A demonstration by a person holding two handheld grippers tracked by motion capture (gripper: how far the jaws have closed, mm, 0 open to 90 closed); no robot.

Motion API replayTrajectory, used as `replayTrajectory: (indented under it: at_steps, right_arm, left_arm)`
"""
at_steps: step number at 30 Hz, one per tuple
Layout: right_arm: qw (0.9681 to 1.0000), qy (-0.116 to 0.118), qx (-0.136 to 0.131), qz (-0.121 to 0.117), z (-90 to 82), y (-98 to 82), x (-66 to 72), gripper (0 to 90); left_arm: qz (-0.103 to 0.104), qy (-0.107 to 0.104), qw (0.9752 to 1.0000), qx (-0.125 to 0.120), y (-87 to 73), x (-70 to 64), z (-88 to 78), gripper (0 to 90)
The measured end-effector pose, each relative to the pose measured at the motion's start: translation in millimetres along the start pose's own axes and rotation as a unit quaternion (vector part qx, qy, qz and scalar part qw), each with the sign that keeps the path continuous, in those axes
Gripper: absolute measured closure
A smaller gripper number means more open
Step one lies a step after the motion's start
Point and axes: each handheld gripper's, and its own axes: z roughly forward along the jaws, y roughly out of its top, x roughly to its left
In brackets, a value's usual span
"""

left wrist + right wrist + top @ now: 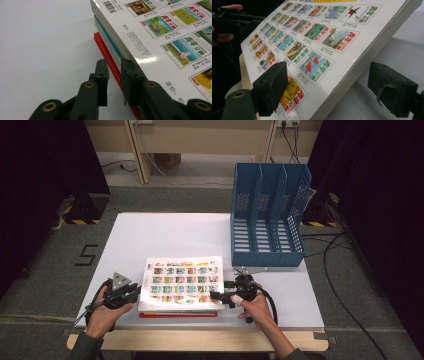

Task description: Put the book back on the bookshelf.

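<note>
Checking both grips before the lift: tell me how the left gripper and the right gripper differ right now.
The left gripper has its jaws shut, with nothing between them, at the left edge of the book stack; the right gripper has its jaws wide apart, straddling the top book's right edge without pressing on it. The left carries a grey three-cornered plate; the right shows none. Both are black, hand-held, and sit beside the stack.

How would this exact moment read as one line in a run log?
left gripper: shut, at left edge of book stack | right gripper: open, jaws astride top magazine corner | blue file rack: behind, empty
</note>
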Motion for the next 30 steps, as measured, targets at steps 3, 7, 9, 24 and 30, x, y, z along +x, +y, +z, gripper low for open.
replayTrajectory:
  at_steps: [3, 7, 9, 24, 30]
  right_arm:
    - [0.9997, 0.017, 0.002, 0.017, 5.6, 0.9, -3.6, 17.4]
    - [0.9996, 0.022, 0.006, 0.018, 10.8, 3.6, -4.2, 16.9]
    - [0.9996, 0.021, 0.006, 0.017, 12.3, 5.1, -4.2, 16.9]
    - [0.9998, 0.014, 0.005, 0.013, 9.6, 5.0, -3.4, 16.9]
    - [0.9998, 0.014, 0.007, 0.009, 9.2, 5.6, -3.8, 17.1]
  left_arm:
    - [0.006, 0.002, 1.0000, 0.001, 0.1, -0.2, 0.3, 77.6]
    - [0.005, 0.008, 0.9999, -0.007, -0.4, 2.1, -0.7, 72.0]
    - [0.005, 0.017, 0.9998, -0.008, 0.0, 4.9, -1.8, 52.0]
    - [-0.026, -0.003, 0.9995, -0.020, -0.4, 18.1, -7.1, 26.6]
    - [-0.045, -0.034, 0.9982, -0.020, -1.0, 16.9, -7.4, 44.4]
